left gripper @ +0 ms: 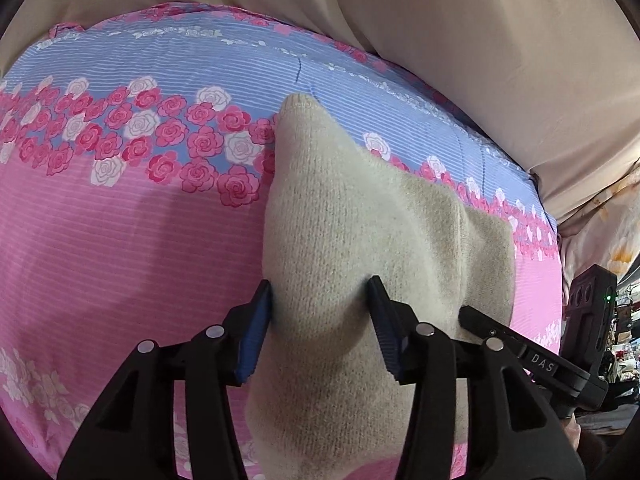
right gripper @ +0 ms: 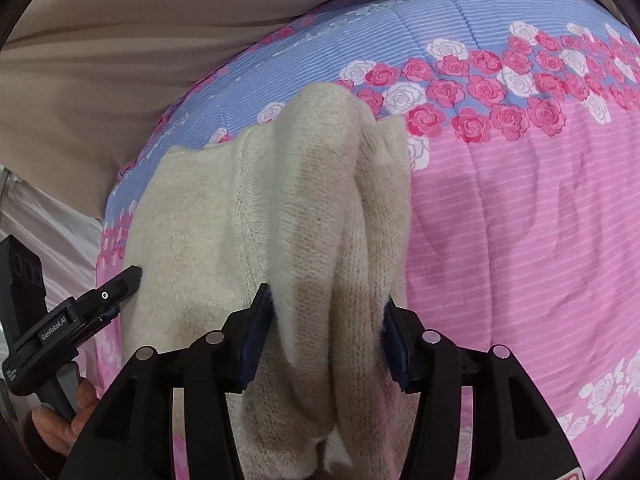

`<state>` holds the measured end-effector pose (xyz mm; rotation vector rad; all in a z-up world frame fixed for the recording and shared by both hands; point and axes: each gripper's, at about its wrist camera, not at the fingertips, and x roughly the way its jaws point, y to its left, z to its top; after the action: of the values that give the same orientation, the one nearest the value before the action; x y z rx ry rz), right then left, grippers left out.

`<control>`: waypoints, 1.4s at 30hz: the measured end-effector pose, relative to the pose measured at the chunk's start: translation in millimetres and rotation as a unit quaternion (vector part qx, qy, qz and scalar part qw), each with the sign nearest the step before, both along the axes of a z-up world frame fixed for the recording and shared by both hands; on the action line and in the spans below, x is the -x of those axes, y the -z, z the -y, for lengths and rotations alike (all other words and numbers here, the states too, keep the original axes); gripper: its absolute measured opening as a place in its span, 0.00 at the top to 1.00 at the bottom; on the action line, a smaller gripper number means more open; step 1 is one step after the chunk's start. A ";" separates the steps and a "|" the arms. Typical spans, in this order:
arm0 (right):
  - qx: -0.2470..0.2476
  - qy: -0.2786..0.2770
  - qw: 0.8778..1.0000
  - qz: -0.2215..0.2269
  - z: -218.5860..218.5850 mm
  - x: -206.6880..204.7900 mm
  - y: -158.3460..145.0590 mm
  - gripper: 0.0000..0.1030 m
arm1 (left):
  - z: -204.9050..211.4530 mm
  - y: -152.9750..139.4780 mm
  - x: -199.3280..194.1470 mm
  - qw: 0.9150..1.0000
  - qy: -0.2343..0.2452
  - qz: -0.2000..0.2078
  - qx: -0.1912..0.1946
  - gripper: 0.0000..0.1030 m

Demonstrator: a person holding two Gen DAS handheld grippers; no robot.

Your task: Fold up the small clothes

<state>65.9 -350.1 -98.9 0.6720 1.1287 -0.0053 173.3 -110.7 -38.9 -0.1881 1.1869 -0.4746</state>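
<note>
Our left gripper [left gripper: 320,328] pinches a fold of the cream sweater [left gripper: 360,240], and our right gripper [right gripper: 326,340] clamps its bunched near edge. The sweater lies on the pink and blue rose quilt [left gripper: 120,240], beige sheet [left gripper: 480,40] beyond.

The cream knit garment [left gripper: 352,248] runs off the bottom edge, hem unseen.

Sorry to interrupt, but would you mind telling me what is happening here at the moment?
A person is folding a cream knit garment over a pink and blue rose-print quilt. The left gripper and the right gripper each pinch a bunch of the fabric, which hangs in folds between them.
</note>
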 end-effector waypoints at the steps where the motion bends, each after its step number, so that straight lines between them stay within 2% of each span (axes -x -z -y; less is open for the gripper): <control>1: -0.005 0.003 1.000 -0.001 1.9 0.2 1.6 0.50 | -0.1 1.1 -0.2 1.000 0.000 0.000 0.000 0.53; 4: -0.016 0.010 1.000 0.000 6.1 1.8 5.3 0.49 | -0.1 3.8 -0.2 1.000 -0.002 0.000 -0.005 0.48; 5: -0.020 0.012 1.000 0.001 6.7 2.4 5.9 0.49 | -0.2 5.0 -0.9 1.000 -0.005 -0.001 -0.007 0.42; 6: -0.025 0.014 1.000 0.002 8.5 4.4 6.3 0.51 | -0.7 6.1 -1.7 1.000 -0.011 -0.002 -0.010 0.31; 7: -0.036 0.016 0.999 0.005 10.3 7.0 6.6 0.54 | -3.0 8.5 -2.8 1.000 -0.022 -0.005 -0.016 0.24; 8: -0.046 0.018 0.999 0.009 11.6 8.2 6.7 0.66 | -6.3 11.7 -4.1 0.999 -0.033 -0.011 -0.018 0.15; 9: -0.052 0.021 0.998 0.013 12.3 9.5 5.2 0.71 | -10.2 15.5 -5.1 0.999 -0.043 -0.019 -0.007 0.15; 10: -0.058 0.022 0.998 0.019 12.7 11.4 2.0 0.73 | -15.9 22.6 -7.0 0.998 -0.051 -0.038 0.021 0.15; 11: -0.067 0.021 0.997 0.026 14.1 13.9 -1.9 0.76 | -20.1 29.7 -8.7 0.995 -0.057 -0.062 0.047 0.22; 12: -0.078 0.022 0.996 0.033 15.6 17.4 -7.8 0.77 | -22.3 33.3 -9.6 0.992 -0.057 -0.081 0.074 0.48; 13: -0.082 0.022 0.995 0.043 16.8 21.7 -17.6 0.77 | -24.7 32.5 -9.5 0.987 -0.060 -0.104 0.110 0.50; 15: -0.083 0.022 0.994 0.064 20.4 34.0 -41.7 0.78 | -23.1 15.5 -6.3 0.986 -0.052 -0.100 0.127 0.59; 18: -0.078 0.034 0.993 0.087 38.8 66.1 -80.5 0.77 | -16.7 -27.9 8.9 0.983 -0.019 -0.078 0.166 0.60; 20: -0.071 0.043 0.994 0.075 56.5 86.0 -87.4 0.74 | -11.3 -44.4 21.2 0.980 -0.002 -0.073 0.184 0.59; 22: -0.057 0.060 0.996 0.044 74.5 102.0 -69.9 0.70 | -3.3 -37.3 27.1 0.981 0.000 -0.080 0.177 0.53; 25: -0.041 0.088 0.995 -0.028 87.8 115.0 -21.7 0.67 | 17.5 2.4 30.3 0.982 0.009 -0.127 0.141 0.51; 27: -0.041 0.095 0.994 -0.036 89.6 123.1 -2.5 0.62 | 25.3 19.3 33.9 0.982 0.005 -0.135 0.131 0.51; 29: -0.049 0.109 0.993 -0.017 90.6 133.5 1.6 0.56 | 26.3 17.1 38.5 0.988 -0.008 -0.106 0.114 0.49; 30: -0.049 0.112 0.992 -0.011 90.0 135.7 0.2 0.53 | 24.3 12.2 40.5 0.991 -0.018 -0.088 0.103 0.42; 31: -0.047 0.106 0.993 -0.001 88.2 137.4 -1.7 0.53 | 19.0 3.6 43.2 0.993 -0.037 -0.064 0.089 0.38; 32: -0.042 0.096 0.994 0.009 84.9 137.8 -4.4 0.53 | 12.5 -3.8 45.5 0.994 -0.050 -0.046 0.091 0.31; 33: -0.035 0.080 0.996 0.016 79.4 136.4 -7.5 0.68 | 6.3 -7.7 46.1 0.993 -0.057 -0.039 0.097 0.27; 34: -0.024 0.065 0.997 0.019 75.4 133.1 -13.0 0.75 | 3.3 -7.8 43.2 0.992 -0.057 -0.043 0.101 0.26; 37: -0.011 0.039 0.998 0.046 58.5 111.5 -49.5 0.77 | -8.2 -3.5 42.8 0.990 -0.061 -0.064 0.108 0.26; 39: -0.007 0.006 0.997 0.076 39.5 95.8 -85.5 0.78 | -22.6 -5.7 47.1 0.990 -0.071 -0.051 0.115 0.26; 42: 0.000 -0.088 0.986 0.139 -11.8 62.2 -146.5 0.78 | -38.8 -18.3 54.3 0.990 -0.087 -0.025 0.109 0.26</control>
<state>3.7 -338.3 47.6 0.5516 0.9144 0.2322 119.0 -71.8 -20.6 -0.4909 1.1542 -0.4482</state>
